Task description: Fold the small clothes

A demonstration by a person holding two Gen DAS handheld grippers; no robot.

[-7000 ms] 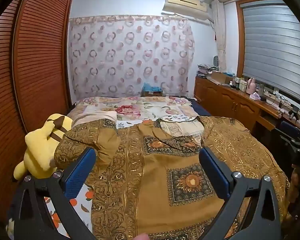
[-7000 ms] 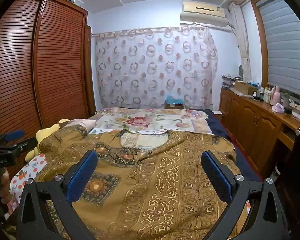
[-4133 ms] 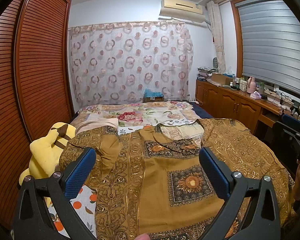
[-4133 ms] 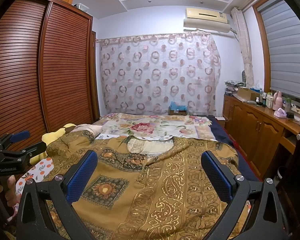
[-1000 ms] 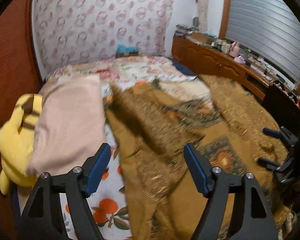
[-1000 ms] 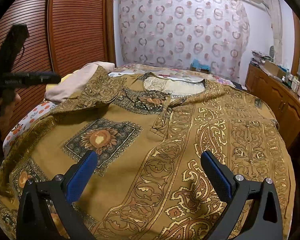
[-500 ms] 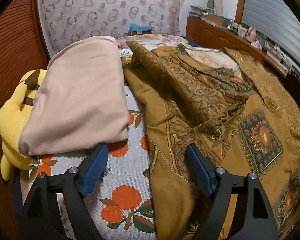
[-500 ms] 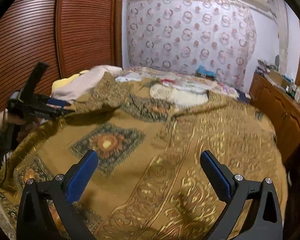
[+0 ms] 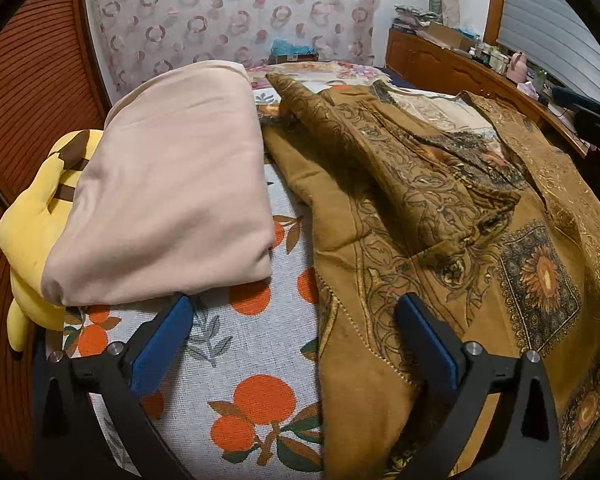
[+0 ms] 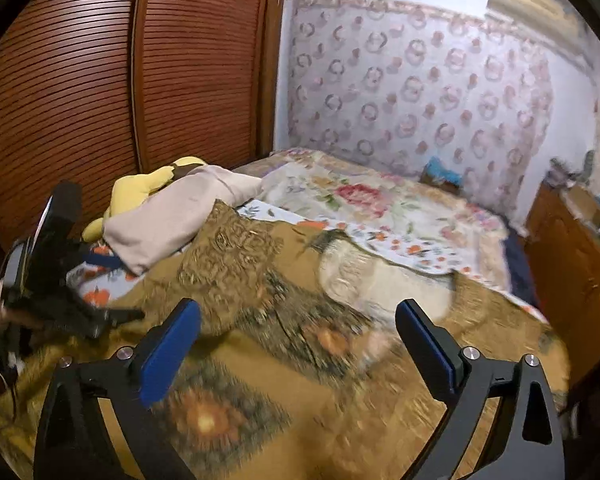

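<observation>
While both tongs gaped empty, the left gripper [image 9: 290, 330] should probably have pinched the brown patterned shirt [image 9: 440, 216] hem edge cleanly; the right gripper [image 10: 298, 338] view was blurred.

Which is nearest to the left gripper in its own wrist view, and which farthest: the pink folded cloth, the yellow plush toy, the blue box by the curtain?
From the left gripper:
1. Pink folded cloth, just ahead, left of centre.
2. Yellow plush toy, far left, partly under the cloth.
3. Blue box, far end of the bed, by the curtain.
</observation>
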